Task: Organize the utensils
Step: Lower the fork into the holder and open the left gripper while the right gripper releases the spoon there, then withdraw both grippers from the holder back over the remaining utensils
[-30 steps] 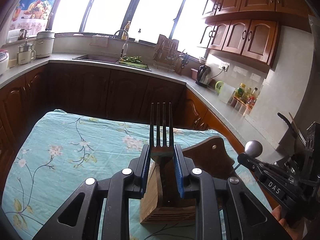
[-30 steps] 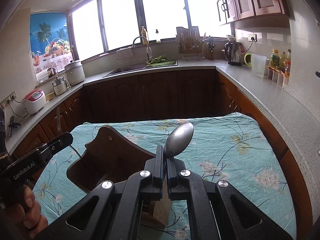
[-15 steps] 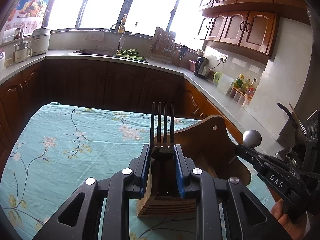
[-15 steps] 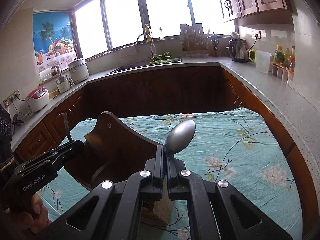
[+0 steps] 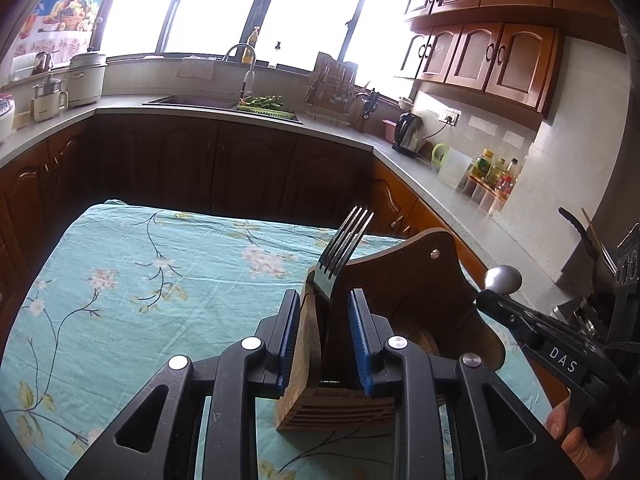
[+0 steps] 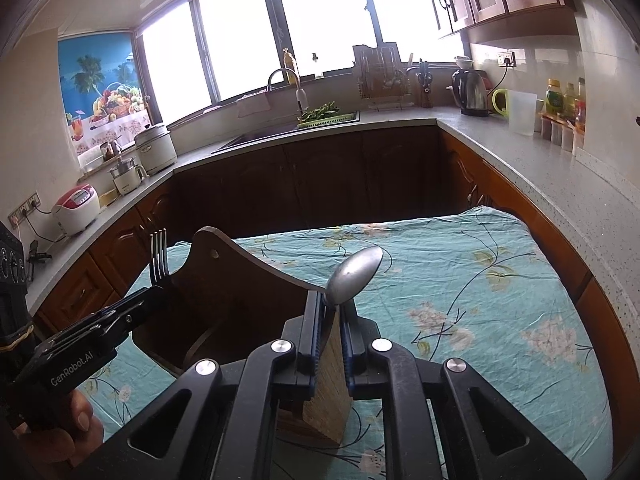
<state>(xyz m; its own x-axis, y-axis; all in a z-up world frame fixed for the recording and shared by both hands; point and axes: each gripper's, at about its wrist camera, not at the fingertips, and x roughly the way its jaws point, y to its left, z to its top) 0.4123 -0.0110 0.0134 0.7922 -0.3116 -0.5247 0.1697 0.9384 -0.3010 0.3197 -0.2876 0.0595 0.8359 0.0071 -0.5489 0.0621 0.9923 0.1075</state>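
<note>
L tool (image 5: 323, 320): released, fork (image 5: 340, 252) leans free between pads, handle down in wooden holder (image 5: 400, 292) | R tool (image 6: 333, 322): jaws opening, spoon (image 6: 354, 276) between them, resting on left pad | holder on desk (image 6: 460, 280) | L view only: holder's slotted front; R view only: fork standing inside holder.

There was one fork (image 5: 342, 248), one spoon (image 6: 354, 274), one wooden utensil holder (image 5: 400, 304), two claws and one cloth-covered surface (image 5: 160, 288).
</note>
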